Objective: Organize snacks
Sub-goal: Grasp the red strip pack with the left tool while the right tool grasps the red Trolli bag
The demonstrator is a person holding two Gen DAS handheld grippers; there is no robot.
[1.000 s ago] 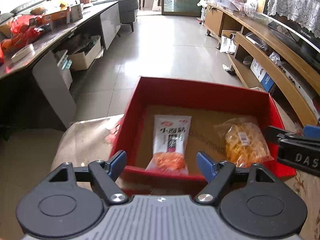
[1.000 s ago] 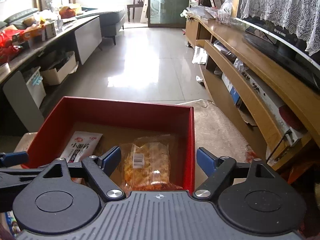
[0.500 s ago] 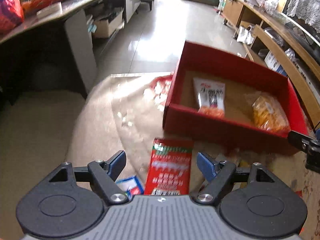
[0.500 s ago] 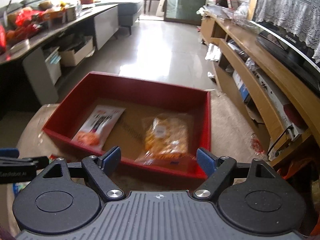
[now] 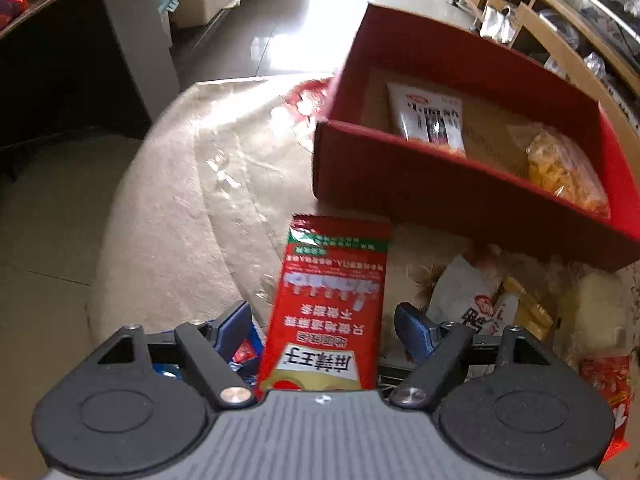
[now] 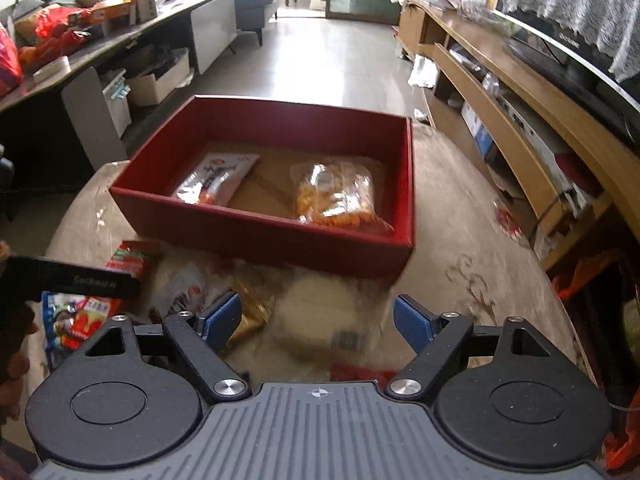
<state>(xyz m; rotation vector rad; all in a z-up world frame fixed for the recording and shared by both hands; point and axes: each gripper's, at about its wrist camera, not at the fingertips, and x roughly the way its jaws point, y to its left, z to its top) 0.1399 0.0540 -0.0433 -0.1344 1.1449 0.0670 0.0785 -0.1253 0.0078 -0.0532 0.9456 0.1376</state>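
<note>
Both views have pulled back from the red cardboard box (image 5: pixel 452 184), and a long red snack packet (image 5: pixel 332 304) now fills the lower middle of the left view.

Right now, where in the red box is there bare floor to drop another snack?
In the red box, bare cardboard shows between the white packet and the orange bag, plus along the far wall. Crowded: the pile outside the box's near wall, including the red packet.

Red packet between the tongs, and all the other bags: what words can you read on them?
"麻辣王子", upside down, on the red packet.
Smaller lines there: too blurred.
White packet in the red box: print blurred.
White pouch beside the red packet: red print unreadable.
Left tongs: side print blurred.
</note>
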